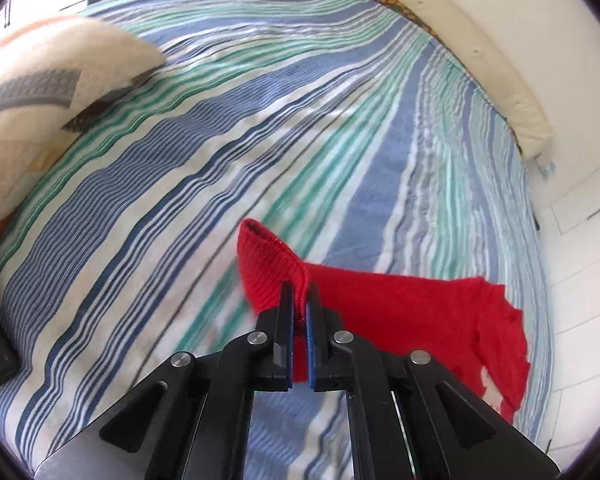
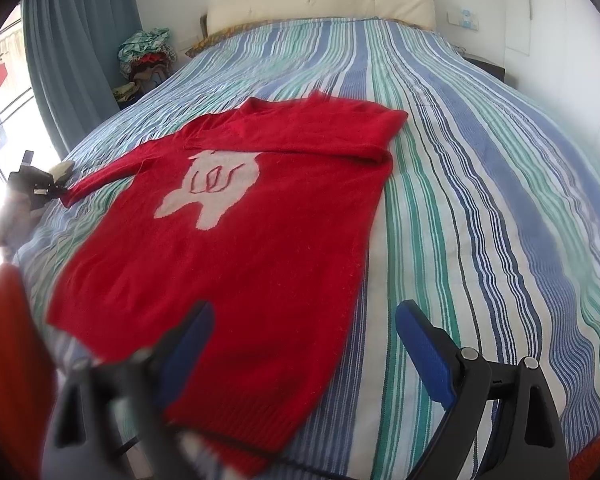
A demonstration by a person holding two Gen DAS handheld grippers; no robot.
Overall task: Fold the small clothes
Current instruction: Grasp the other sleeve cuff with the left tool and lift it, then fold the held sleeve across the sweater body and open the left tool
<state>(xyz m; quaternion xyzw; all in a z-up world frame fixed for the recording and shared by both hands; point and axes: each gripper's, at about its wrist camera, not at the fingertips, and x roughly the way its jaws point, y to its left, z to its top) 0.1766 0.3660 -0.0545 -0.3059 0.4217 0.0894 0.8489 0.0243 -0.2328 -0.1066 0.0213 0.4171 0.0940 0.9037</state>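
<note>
Left fingers [image 1: 300,300] pinch ribbed sweater cuff [image 1: 268,264]; right fingers [image 2: 304,320] splayed over fuzzy knit.

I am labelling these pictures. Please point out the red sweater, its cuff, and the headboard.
red sweater [image 2: 236,264], right wrist view, on the body
cuff [image 1: 266,264], left wrist view, on the ribbing
headboard [image 2: 320,2], right wrist view, on its front

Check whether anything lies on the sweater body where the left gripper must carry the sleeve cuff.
Nothing visible does. The left gripper is shut on the sleeve cuff, and the sweater body is bare apart from the other sleeve, already folded across the chest.
</note>
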